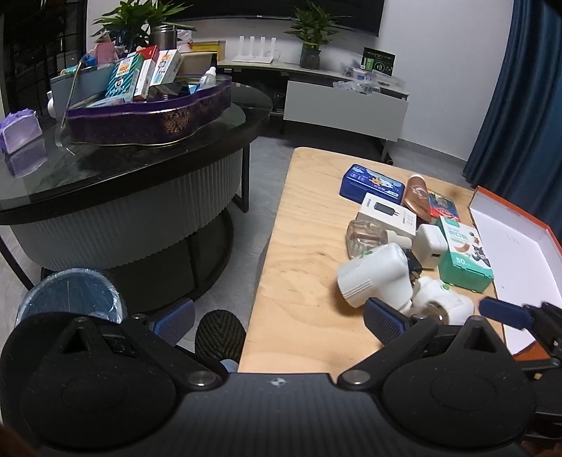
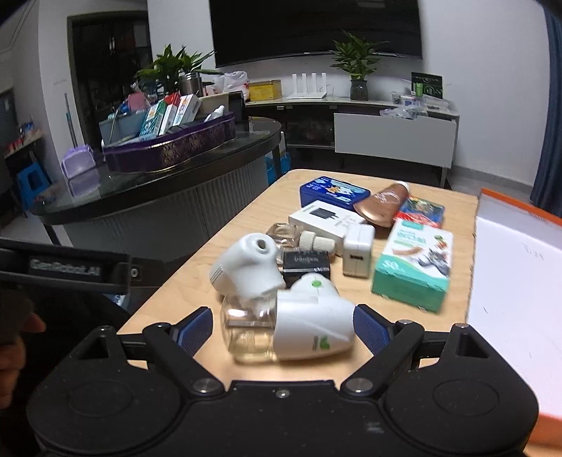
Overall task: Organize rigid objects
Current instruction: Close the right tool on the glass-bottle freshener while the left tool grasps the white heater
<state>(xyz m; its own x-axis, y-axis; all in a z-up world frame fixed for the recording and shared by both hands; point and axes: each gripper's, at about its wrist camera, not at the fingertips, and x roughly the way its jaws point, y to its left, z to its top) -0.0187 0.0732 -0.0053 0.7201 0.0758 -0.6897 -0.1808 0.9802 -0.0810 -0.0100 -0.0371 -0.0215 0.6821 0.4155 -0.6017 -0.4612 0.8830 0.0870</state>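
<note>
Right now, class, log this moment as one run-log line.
left claw: open, idle | right claw: open around white diffuser | orange box: empty | wooden table: items unsorted

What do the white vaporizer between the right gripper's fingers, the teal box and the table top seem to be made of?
White vaporizer: smooth, glossy moulded plastic on a clear bottle, glass or plastic, with pale liquid showing through. Teal box: printed cardboard, with folded edges and flat printed faces. Table top: light wood, likely plywood, with visible grain and a matte finish. The right gripper is open around the vaporizer.

I am facing a white far wall (image 2: 474, 52), a dark television (image 2: 316, 28), blue curtains (image 1: 509, 105) hanging right, grey floor (image 1: 267, 154).
</note>
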